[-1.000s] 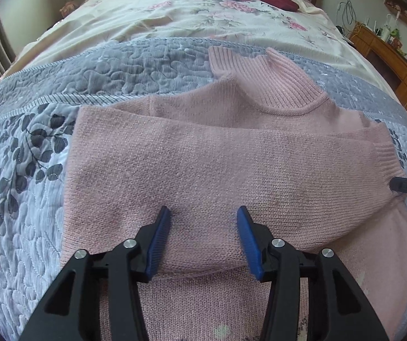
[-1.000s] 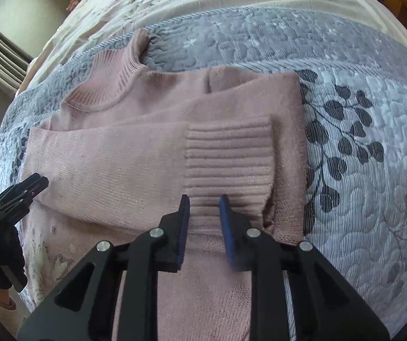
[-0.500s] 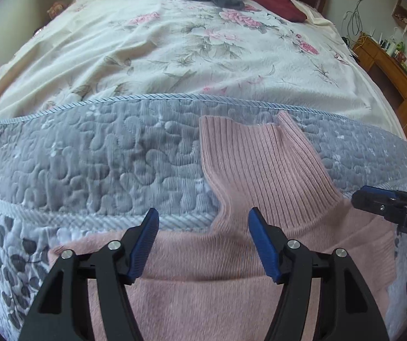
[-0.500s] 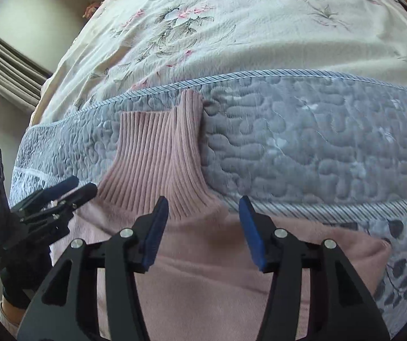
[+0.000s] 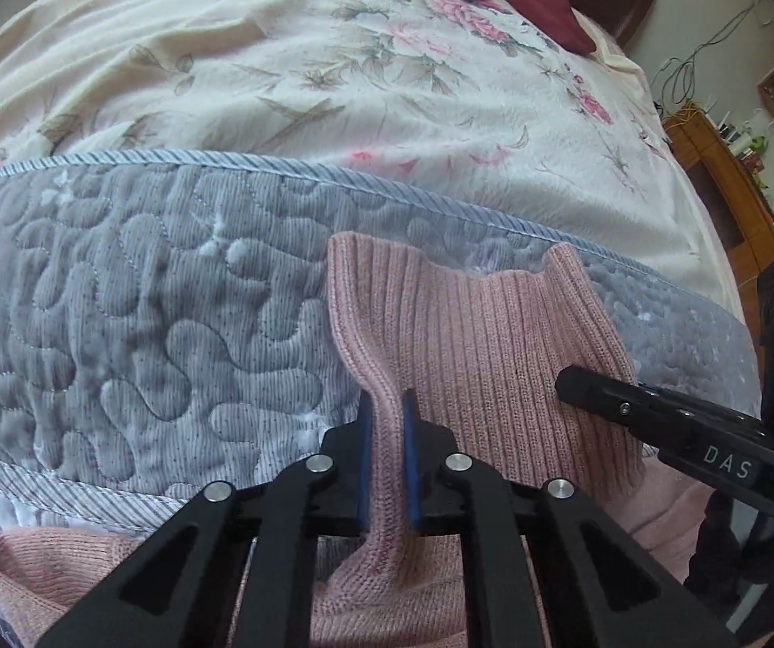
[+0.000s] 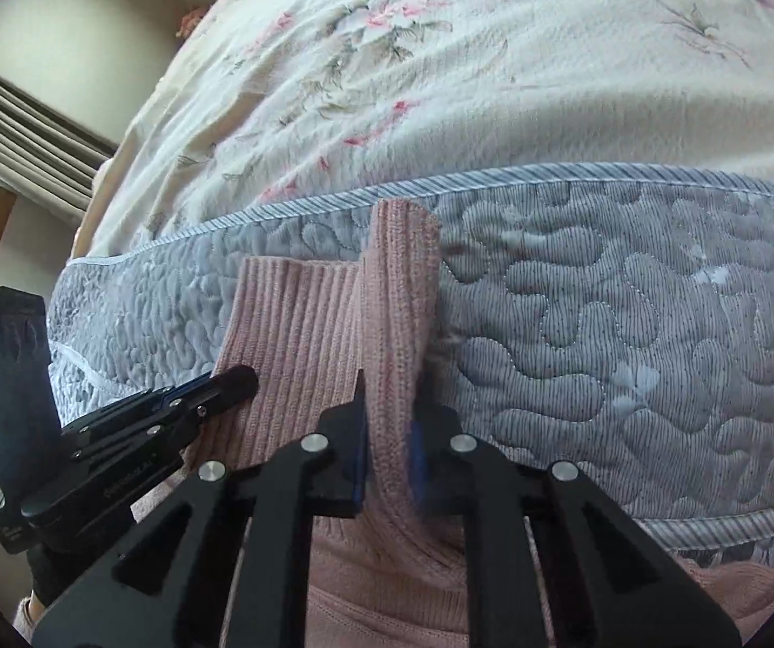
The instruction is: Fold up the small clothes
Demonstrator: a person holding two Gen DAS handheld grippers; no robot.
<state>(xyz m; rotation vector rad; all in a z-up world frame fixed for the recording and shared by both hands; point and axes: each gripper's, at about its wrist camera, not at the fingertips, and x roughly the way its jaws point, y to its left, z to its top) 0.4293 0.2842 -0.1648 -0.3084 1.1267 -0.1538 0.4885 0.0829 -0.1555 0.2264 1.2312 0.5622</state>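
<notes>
At the neck end of the pink sweater (image 5: 473, 356), on the grey quilt (image 5: 133, 324) over the bed, both tools now bite knit. 0.5 s ago each hand-held gripper hung wide open above the collar; 1 s ago they were further down, over the folded sleeves. Now the left hand-held gripper (image 5: 385, 421) is pinched narrow on the collar's left edge, w/ a ridge of ribbing standing between its blue pads (image 5: 410, 464). The right hand-held gripper (image 6: 389, 405) is pinched the same way on the collar's right edge, which stands up as a ribbed column in its view. So approach is over, grasp made at 2 pts. The sweater's body lies toward the cameras, mostly out of view. Probably next: lift the collar and carry it toward the hem for the crosswise fold. Risk: knit is stretchy, so 1 side may sag or slip if the pull is uneven.
</notes>
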